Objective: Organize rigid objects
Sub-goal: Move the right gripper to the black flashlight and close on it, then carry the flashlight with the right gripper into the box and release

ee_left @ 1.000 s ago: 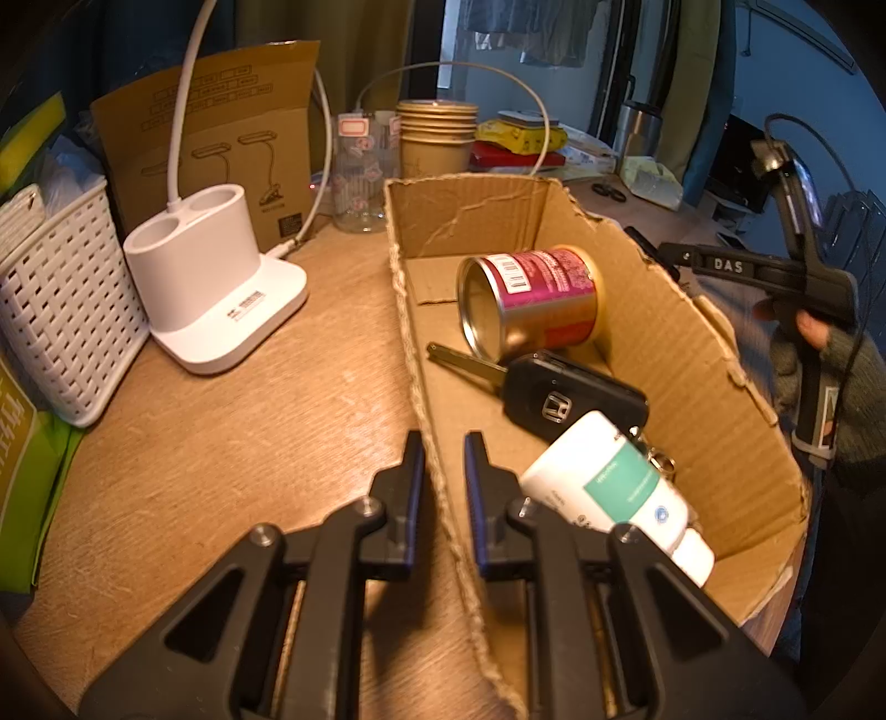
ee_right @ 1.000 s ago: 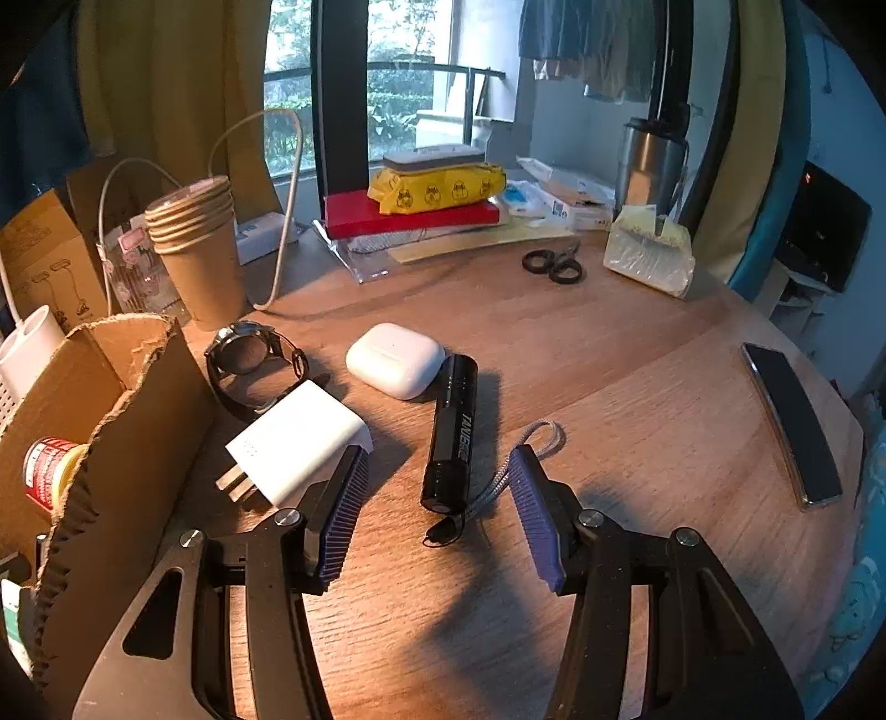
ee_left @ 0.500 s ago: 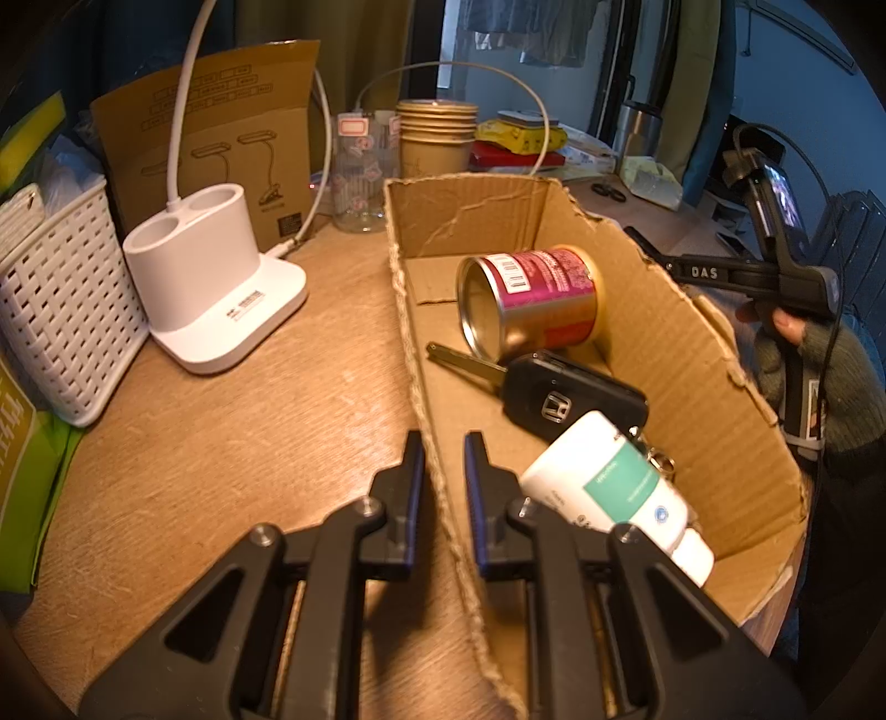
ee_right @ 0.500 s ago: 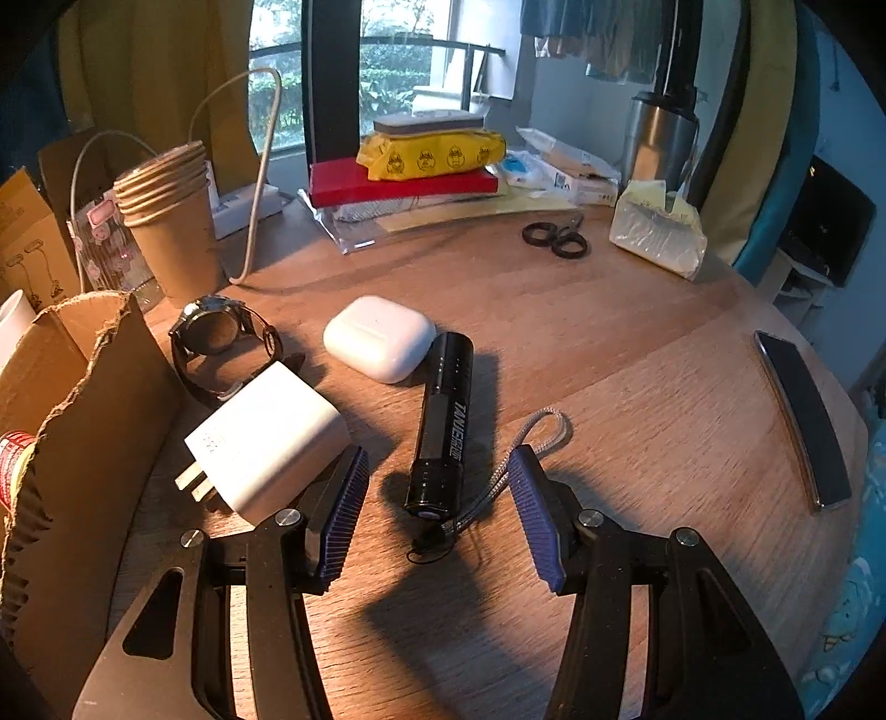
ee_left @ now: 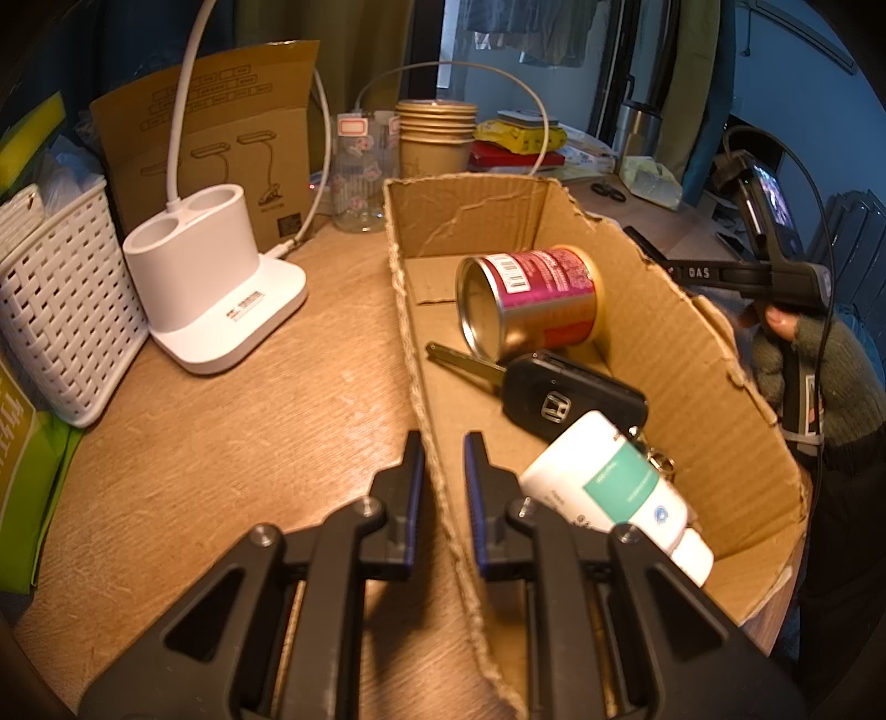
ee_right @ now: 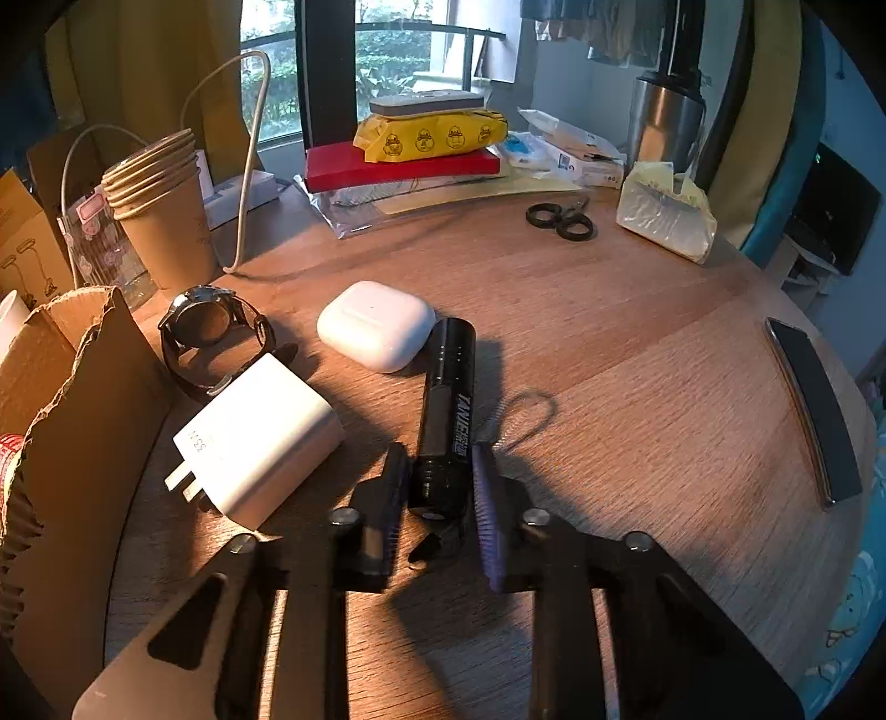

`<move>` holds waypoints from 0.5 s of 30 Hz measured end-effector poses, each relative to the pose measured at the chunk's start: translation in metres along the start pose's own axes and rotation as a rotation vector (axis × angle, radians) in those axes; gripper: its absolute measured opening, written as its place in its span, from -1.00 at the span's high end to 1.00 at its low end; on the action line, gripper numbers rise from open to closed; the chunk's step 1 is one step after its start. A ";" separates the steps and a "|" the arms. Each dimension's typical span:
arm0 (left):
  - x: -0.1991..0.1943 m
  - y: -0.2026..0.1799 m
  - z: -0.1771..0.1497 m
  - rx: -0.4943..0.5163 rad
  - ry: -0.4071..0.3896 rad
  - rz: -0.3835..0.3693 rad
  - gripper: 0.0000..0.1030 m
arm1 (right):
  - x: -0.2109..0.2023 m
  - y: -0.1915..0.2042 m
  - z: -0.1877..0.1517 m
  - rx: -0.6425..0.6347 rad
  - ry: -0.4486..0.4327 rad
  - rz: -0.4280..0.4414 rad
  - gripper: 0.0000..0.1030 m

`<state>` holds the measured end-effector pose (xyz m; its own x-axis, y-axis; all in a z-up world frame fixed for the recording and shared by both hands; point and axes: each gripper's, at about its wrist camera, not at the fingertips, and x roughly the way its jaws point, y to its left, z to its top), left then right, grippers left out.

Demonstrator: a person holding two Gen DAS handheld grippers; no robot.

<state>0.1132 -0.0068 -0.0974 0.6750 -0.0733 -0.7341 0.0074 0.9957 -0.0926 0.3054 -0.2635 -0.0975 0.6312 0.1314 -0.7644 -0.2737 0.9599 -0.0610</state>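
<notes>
Wooden table (ee_right: 637, 343), right tool (ee_right: 440, 487) clamping flashlight (ee_right: 446, 410)

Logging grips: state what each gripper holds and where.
The right gripper clamps the black flashlight at its near, cord end. The left gripper pinches the cardboard box by its near side wall.

Warm, low sunlight falls across the round wooden tabletop (ee_right: 637, 354), turning the grain orange ahead of the right tongs and throwing long shadows toward them. Far beyond those tongs a window (ee_right: 387, 50) looks out on green foliage behind a balcony railing, split by a dark upright frame (ee_right: 326, 72) and flanked on the left by a yellow curtain (ee_right: 155, 66). Off to the right the room is dimmer, with a blue wall (ee_left: 797, 94) and clothes hanging high up (ee_left: 526, 27).
</notes>
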 end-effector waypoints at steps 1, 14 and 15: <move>0.000 0.000 0.000 0.000 0.000 0.000 0.70 | 0.000 0.000 0.000 0.000 0.000 0.001 0.55; 0.000 0.000 0.000 -0.001 0.001 -0.001 0.70 | -0.021 0.004 -0.006 -0.016 -0.079 -0.045 0.57; 0.000 0.000 0.000 -0.001 0.001 -0.001 0.70 | -0.023 0.005 -0.006 -0.020 -0.084 -0.045 0.57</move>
<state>0.1132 -0.0073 -0.0977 0.6744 -0.0748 -0.7346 0.0075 0.9955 -0.0944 0.2846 -0.2633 -0.0841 0.7017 0.1091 -0.7041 -0.2571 0.9604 -0.1074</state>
